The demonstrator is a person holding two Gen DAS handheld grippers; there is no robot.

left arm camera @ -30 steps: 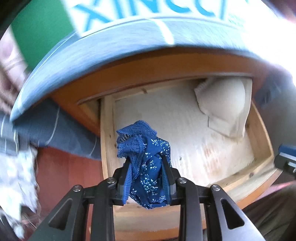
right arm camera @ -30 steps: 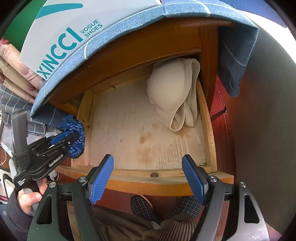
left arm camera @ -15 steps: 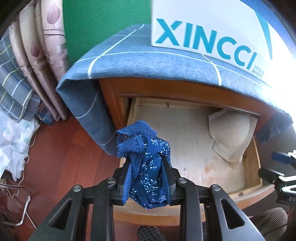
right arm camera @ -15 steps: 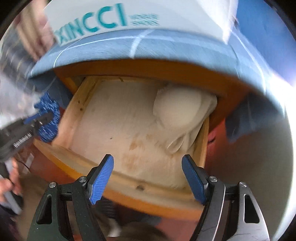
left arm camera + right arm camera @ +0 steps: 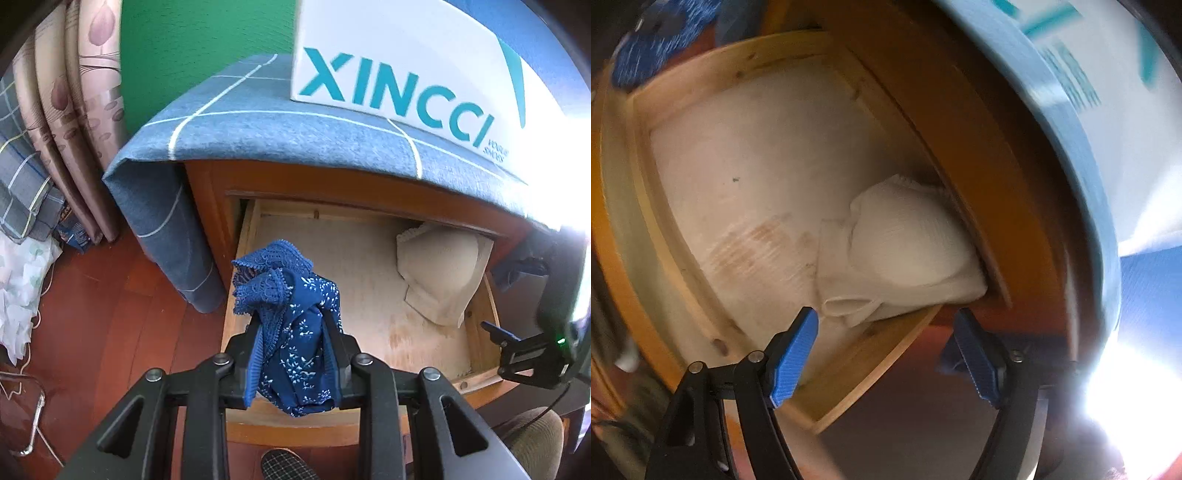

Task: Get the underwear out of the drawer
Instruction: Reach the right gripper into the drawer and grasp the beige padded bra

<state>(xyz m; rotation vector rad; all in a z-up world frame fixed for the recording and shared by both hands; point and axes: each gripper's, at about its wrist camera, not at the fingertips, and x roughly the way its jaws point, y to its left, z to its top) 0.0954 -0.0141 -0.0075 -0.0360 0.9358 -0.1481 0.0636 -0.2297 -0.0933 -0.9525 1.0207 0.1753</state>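
Observation:
My left gripper (image 5: 293, 334) is shut on blue lace-trimmed underwear (image 5: 291, 317), held above the front left corner of the open wooden drawer (image 5: 236, 280). A beige underwear piece (image 5: 441, 273) lies at the drawer's back right. In the right wrist view the beige piece (image 5: 905, 254) lies just ahead of my right gripper (image 5: 886, 350), which is open and empty over the drawer's right side wall (image 5: 886, 347). The blue underwear shows blurred at the top left of that view (image 5: 639, 55). The right gripper also shows in the left wrist view (image 5: 517, 347).
A blue checked cloth (image 5: 258, 129) covers the cabinet top, with a white XINCCI shoe box (image 5: 399, 74) on it. Curtains (image 5: 74, 110) and folded fabric (image 5: 22, 184) stand at the left on the red wooden floor (image 5: 110, 332). Strong glare fills the right side.
My left gripper pulled back and up with the blue underwear. My right gripper swung right and rolled, closing in on the beige piece; its view is blurred.

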